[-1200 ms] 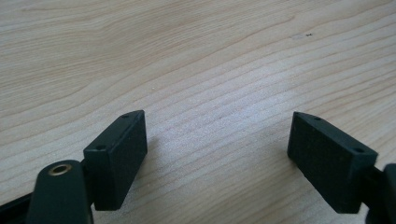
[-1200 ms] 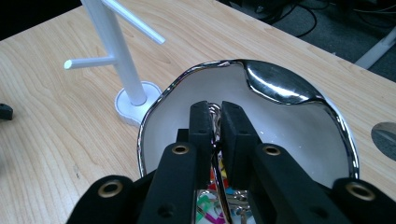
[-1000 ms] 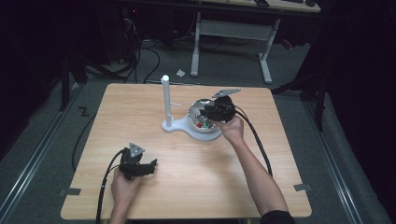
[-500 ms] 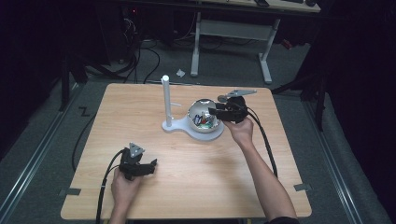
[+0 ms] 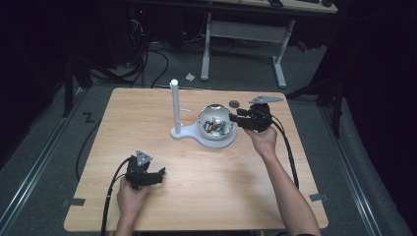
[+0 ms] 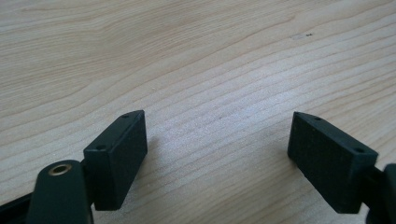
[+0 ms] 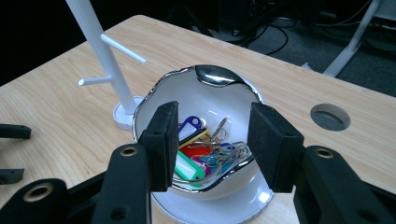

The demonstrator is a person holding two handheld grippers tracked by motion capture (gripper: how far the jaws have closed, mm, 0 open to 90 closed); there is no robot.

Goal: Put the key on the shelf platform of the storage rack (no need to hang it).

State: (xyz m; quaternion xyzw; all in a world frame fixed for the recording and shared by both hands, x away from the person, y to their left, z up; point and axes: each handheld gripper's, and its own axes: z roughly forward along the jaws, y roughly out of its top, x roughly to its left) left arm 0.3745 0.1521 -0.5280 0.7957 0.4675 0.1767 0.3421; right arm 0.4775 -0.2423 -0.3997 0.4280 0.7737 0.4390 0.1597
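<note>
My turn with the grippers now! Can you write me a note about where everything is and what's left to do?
Left gripper: open, holding nothing, resting low on the wooden table near your side.
Right gripper: its jaws have just been opening; they stand apart with nothing between them, just in front of the bowl's near rim.
Bowl: white with a silver edge, sitting on the white base of the peg stand. Inside lies a pile of key tags and metal rings.
Done: tags are all in the bowl; the stand's pegs are bare.
Left: probably pick a tag out and hang it on a peg.
</note>
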